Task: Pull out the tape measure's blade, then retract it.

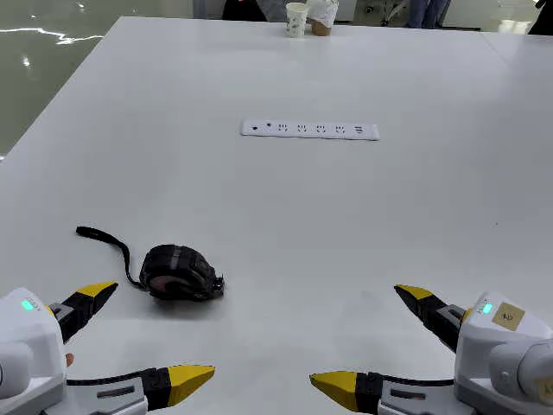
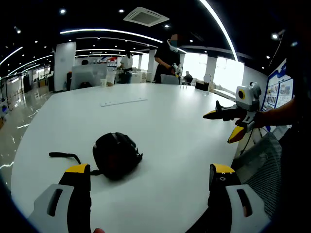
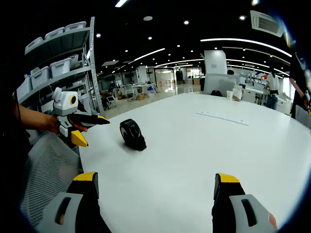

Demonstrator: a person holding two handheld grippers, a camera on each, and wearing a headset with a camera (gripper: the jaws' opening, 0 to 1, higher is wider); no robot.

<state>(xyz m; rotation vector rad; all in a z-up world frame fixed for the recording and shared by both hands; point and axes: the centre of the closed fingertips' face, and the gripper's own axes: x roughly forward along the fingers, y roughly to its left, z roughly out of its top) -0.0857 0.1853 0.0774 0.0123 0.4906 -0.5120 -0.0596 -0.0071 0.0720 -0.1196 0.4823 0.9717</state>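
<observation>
The tape measure point(image 1: 180, 273) lies on the white table point(image 1: 415, 216), just ahead of the left gripper point(image 1: 157, 328), with its wrist strap point(image 1: 108, 242) trailing left. The jaws of the left gripper and the right gripper point(image 1: 359, 335) are spread wide, both clear of it. Beyond lies a power strip point(image 1: 309, 130). At the far edge stand a paper cup point(image 1: 296, 19) and possibly a crumpled bag point(image 1: 322, 15).

- white power strip point(image 1: 309, 130) lies flat mid-table point(image 1: 415, 225)
- paper cup point(image 1: 296, 19) stands upright at the far edge
- grey shelving point(image 3: 89, 58) carries storage bins point(image 3: 41, 75)
</observation>
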